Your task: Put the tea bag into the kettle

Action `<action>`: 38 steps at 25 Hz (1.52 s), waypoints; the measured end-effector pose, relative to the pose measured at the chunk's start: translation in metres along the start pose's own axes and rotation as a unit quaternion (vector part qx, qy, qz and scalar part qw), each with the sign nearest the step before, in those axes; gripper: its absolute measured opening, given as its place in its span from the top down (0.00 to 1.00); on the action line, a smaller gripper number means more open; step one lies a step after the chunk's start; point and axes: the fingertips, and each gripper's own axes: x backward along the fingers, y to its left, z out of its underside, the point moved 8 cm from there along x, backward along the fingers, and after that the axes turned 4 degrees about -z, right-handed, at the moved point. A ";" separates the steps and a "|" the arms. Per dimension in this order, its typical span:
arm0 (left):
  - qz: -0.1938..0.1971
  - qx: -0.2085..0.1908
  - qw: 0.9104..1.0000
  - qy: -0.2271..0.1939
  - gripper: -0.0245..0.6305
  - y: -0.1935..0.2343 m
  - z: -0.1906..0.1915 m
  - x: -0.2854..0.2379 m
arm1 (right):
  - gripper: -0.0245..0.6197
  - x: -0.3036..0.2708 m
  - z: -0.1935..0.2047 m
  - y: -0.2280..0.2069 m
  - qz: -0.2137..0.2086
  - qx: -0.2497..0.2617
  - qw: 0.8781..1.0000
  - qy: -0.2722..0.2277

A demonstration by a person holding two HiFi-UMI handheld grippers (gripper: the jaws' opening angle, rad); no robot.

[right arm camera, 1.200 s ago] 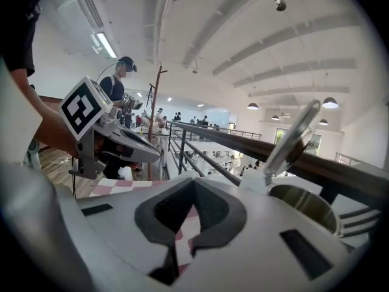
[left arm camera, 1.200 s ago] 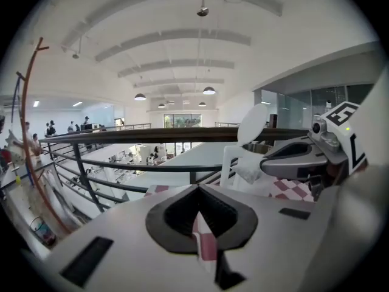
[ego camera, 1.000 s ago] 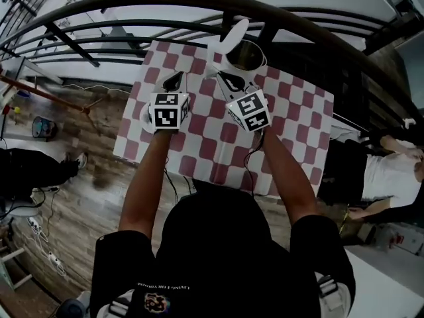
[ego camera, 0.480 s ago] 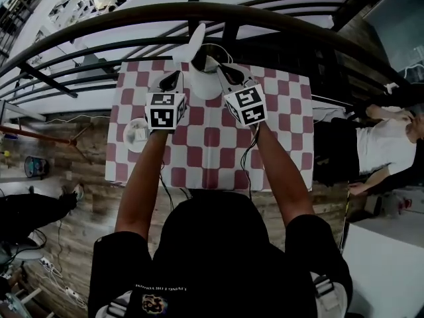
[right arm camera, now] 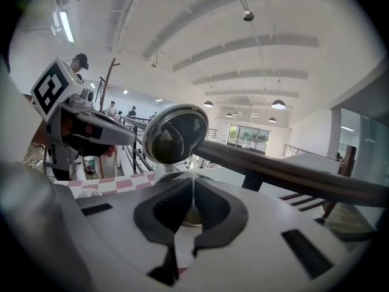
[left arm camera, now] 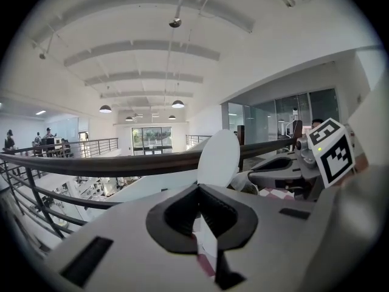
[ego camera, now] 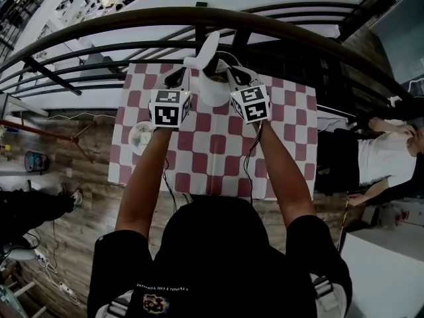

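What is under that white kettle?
A red-and-white checkered tablecloth spreads out below the kettle. The patch directly beneath its base is covered.

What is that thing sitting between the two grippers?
The white kettle, its lid raised, stands between the left gripper and the right gripper; the head view shows it.

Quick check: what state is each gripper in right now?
Left gripper: jaws closed, nothing visibly held; open kettle lid just ahead.
Right gripper: jaws closed, nothing visibly held; kettle just ahead.
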 end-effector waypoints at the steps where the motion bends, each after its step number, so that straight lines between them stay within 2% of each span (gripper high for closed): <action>1: -0.001 0.002 1.000 0.000 0.96 0.002 0.001 0.000 | 0.93 -0.002 0.000 0.000 -0.002 -0.006 1.000 -0.002; 6: -0.003 0.008 1.000 0.000 0.96 0.006 0.003 -0.004 | 0.90 -0.003 -0.015 -0.008 -0.001 -0.028 0.999 -0.033; 11: -0.006 0.012 1.000 -0.002 0.96 0.005 0.000 -0.003 | 0.90 0.006 -0.068 -0.015 0.005 -0.005 0.996 -0.092; 14: -0.007 0.015 1.000 -0.002 0.96 0.005 0.000 -0.003 | 0.90 0.009 -0.103 -0.014 -0.006 0.015 0.993 -0.120; 18: -0.009 0.016 1.000 0.000 0.96 0.004 0.000 -0.001 | 0.90 0.001 -0.125 -0.005 -0.038 0.036 0.992 -0.114; 22: -0.010 0.018 1.000 -0.003 0.96 0.005 0.002 -0.001 | 0.92 -0.010 -0.119 0.000 -0.058 0.039 0.994 -0.083; 28: -0.014 0.021 1.000 0.000 0.96 0.009 0.008 0.002 | 0.93 -0.005 -0.101 -0.010 -0.031 0.028 0.997 -0.066; 33: -0.010 0.020 1.000 0.005 0.96 0.004 0.014 0.001 | 0.93 0.007 -0.064 -0.025 -0.008 0.003 0.999 -0.052; 38: -0.002 0.020 1.000 0.009 0.96 -0.005 0.016 -0.001 | 0.93 0.006 -0.013 -0.034 0.002 -0.038 0.999 -0.007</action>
